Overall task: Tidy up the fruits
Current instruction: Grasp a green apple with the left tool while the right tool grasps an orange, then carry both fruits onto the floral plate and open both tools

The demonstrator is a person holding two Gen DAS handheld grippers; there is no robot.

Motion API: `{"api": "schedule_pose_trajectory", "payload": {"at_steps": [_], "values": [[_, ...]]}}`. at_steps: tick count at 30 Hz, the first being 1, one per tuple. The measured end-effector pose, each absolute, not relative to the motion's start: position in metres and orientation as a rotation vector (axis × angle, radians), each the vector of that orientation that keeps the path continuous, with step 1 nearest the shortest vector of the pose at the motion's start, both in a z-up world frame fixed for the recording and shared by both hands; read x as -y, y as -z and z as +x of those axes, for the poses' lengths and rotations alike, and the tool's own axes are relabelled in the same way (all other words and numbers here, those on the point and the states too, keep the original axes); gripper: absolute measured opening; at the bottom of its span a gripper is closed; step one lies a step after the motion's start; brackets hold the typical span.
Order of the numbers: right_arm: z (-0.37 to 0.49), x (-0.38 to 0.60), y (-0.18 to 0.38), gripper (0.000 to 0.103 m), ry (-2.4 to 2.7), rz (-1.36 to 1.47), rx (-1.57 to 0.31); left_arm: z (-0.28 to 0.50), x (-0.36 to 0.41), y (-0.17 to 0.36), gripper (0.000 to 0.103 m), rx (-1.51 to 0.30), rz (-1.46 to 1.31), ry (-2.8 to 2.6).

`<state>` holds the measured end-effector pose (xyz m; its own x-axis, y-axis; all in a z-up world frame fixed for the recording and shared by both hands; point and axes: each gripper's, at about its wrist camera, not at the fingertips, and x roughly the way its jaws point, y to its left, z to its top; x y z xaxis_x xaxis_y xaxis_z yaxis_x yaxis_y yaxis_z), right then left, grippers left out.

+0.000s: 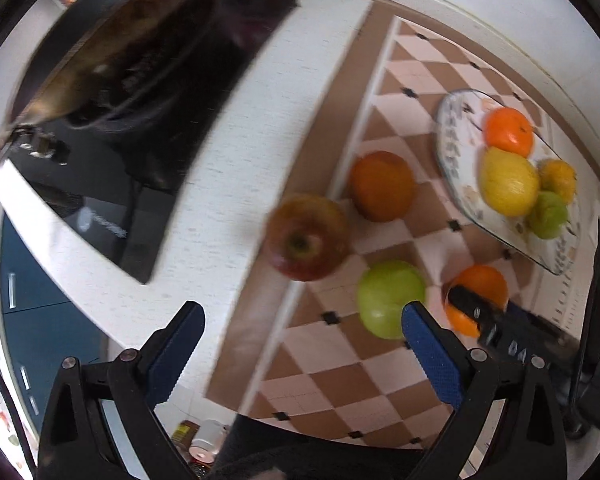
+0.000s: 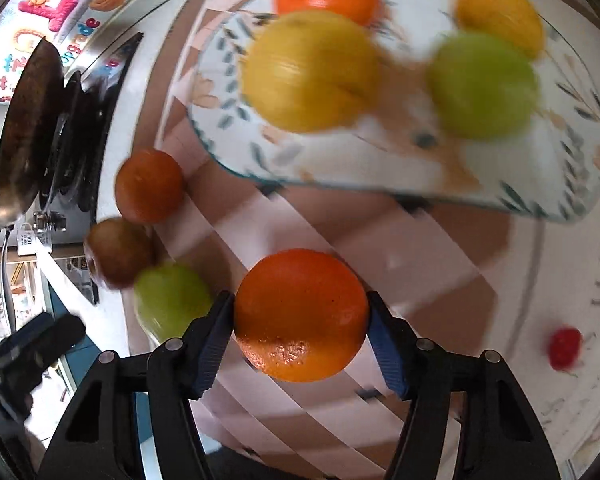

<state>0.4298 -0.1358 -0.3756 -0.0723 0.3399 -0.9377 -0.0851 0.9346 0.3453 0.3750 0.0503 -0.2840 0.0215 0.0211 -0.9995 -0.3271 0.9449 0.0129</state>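
Left wrist view
- Left gripper (image 1: 302, 334): jaws spread wide, nothing between the pads; it hangs over the worktop (image 1: 228, 168) at the edge of the checked mat (image 1: 384, 380).
- Red apple (image 1: 307, 237): lies across the mat's edge, partly on the bare worktop.
- Dark orange (image 1: 381, 185): on the mat, just beside the red apple.
- Green apple (image 1: 390, 298): on the mat, partly behind the left gripper's right finger.
- Plate (image 1: 454, 148): on the mat towards its far corner, carrying 4 fruits: tangerine (image 1: 509, 131), lemon (image 1: 508, 181), small orange fruit (image 1: 558, 174), lime (image 1: 548, 214).
- Right gripper (image 1: 474, 308): seen from the side, fingers around an orange (image 1: 485, 286).
- Hob (image 1: 148, 128): set in the worktop, a pan on it.

Right wrist view
- Right gripper (image 2: 300, 334): part closed, both pads pressing the sides of the orange (image 2: 300, 314), over the mat (image 2: 420, 264).
- Plate (image 2: 380, 164): just beyond the orange, view blurred.
- Green apple (image 2: 168, 298), red apple (image 2: 118, 252), dark orange (image 2: 149, 185): in a line along the mat's hob-side edge.
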Motion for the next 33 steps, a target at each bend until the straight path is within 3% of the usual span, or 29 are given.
{"api": "schedule_pose_trajectory", "payload": {"at_steps": [13, 15, 18, 23, 33], "values": [[0.402, 0.189, 0.383, 0.067, -0.280, 0.263, -1.640, 0.409, 0.003, 0.341, 0.096, -1.652, -0.230, -0.079], [0.402, 0.189, 0.386, 0.067, -0.280, 0.269, -1.644, 0.413, 0.009, 0.348, 0.070, -1.659, -0.198, -0.071], [0.403, 0.195, 0.385, 0.068, -0.285, 0.273, -1.655, 0.416, 0.015, 0.356, 0.054, -1.668, -0.147, -0.071], [0.401, 0.202, 0.379, 0.074, -0.292, 0.267, -1.676, 0.407, 0.024, 0.354, 0.053, -1.660, -0.125, -0.038], [0.394, 0.193, 0.371, 0.076, -0.294, 0.168, -1.651, 0.381, 0.044, 0.355, 0.053, -1.649, -0.081, -0.003]]}}
